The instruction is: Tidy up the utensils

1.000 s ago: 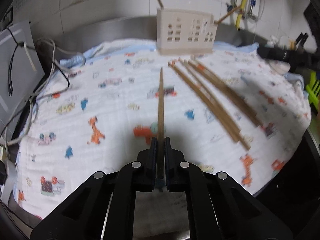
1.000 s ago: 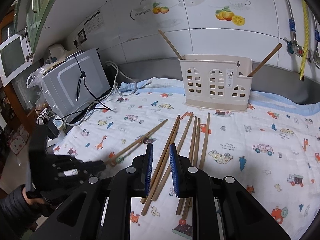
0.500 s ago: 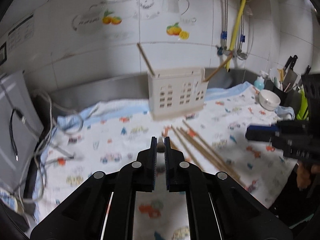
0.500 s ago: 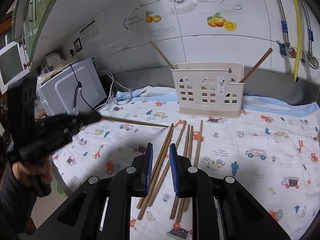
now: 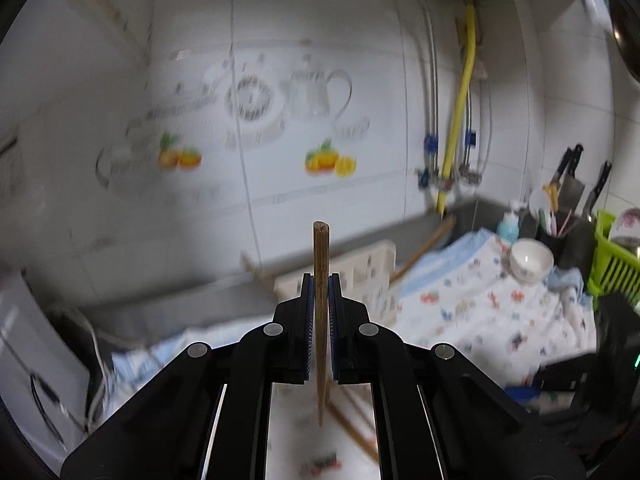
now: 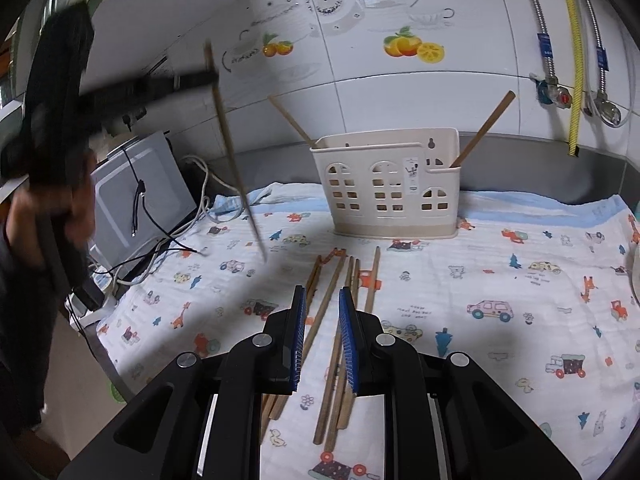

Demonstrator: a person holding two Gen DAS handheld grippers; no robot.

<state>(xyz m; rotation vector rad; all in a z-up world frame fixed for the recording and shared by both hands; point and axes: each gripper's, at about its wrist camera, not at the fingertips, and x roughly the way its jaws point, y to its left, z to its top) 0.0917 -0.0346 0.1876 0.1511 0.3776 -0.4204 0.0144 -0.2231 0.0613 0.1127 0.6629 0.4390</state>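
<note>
One chopstick (image 5: 321, 276) clamped in left gripper (image 5: 320, 312); six before utensil holder (image 6: 386, 184), beneath narrowly parted, empty right gripper (image 6: 323, 334).

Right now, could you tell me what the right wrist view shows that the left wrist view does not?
Only the right wrist view shows the open right gripper over the loose chopsticks in full on the cloth, the microwave with its cables, and the person's hand.

Only the left wrist view shows the white bowl, the green rack and the knives.

Both show the left gripper shut on one chopstick, the beige utensil holder and the yellow hose.
</note>
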